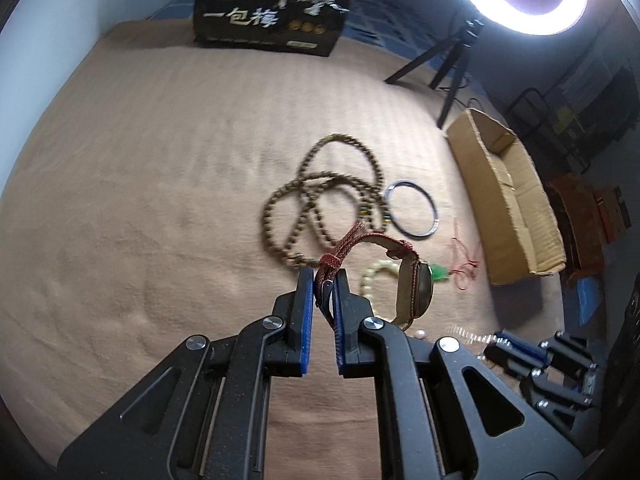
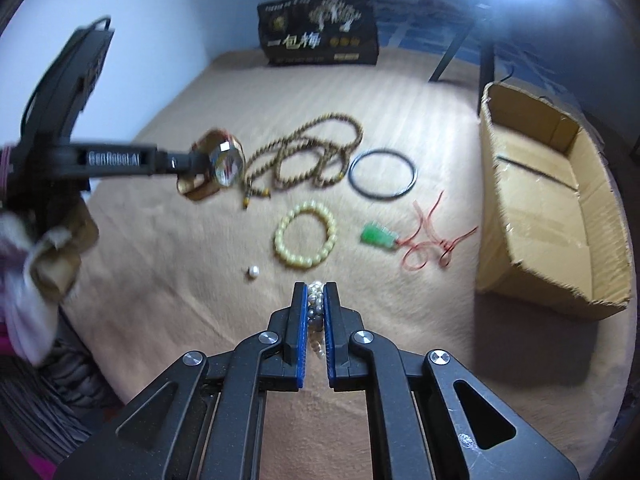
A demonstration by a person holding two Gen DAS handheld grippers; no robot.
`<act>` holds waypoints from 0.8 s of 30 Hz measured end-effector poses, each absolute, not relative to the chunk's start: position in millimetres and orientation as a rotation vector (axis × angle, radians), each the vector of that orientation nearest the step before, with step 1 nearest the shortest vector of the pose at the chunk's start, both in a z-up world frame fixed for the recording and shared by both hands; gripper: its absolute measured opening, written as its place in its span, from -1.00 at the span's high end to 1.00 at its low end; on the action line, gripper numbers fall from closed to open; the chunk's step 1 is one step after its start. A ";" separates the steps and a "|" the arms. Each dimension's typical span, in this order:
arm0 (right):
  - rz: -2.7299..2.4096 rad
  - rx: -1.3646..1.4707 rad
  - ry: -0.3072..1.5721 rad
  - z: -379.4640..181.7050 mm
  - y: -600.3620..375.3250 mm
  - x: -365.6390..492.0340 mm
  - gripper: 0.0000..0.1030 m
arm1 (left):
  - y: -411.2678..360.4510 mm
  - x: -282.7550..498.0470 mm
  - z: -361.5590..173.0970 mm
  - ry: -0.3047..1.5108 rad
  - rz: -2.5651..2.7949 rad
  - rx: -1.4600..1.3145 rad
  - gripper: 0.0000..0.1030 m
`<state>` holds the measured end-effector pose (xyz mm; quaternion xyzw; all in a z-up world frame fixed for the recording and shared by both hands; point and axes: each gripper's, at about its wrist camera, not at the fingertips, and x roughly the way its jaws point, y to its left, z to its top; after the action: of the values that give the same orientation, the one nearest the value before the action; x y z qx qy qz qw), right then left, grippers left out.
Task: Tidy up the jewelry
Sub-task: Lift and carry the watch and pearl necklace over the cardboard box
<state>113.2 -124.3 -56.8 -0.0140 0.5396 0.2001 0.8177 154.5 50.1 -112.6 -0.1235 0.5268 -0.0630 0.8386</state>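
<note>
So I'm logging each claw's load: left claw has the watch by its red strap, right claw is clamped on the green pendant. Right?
Not quite. The right claw is clamped on a pearl strand, as the right wrist view shows; the green pendant lies on the beige cloth. The left claw does hold the watch by its red strap.

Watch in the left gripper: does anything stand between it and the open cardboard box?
Nothing visible does. The left gripper holds the watch by its strap, lifted above the cloth. The bead necklace, bangle, yellow bracelet and green pendant lie flat, below the path to the cardboard box.
</note>
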 end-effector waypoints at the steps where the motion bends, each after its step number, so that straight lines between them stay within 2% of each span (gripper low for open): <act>1: 0.423 -0.021 1.135 -51.7 -127.4 114.9 0.88 | 45.6 154.9 -111.2 1.108 -0.138 -0.253 0.86; 24: 0.202 0.077 0.940 6.6 -216.0 158.8 0.89 | -42.2 171.5 -78.4 1.024 -0.295 -0.160 0.86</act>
<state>158.8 -216.0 6.6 0.0370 0.4521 0.0970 0.8859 171.5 -42.2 -78.4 -0.0764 0.4874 -0.1406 0.8584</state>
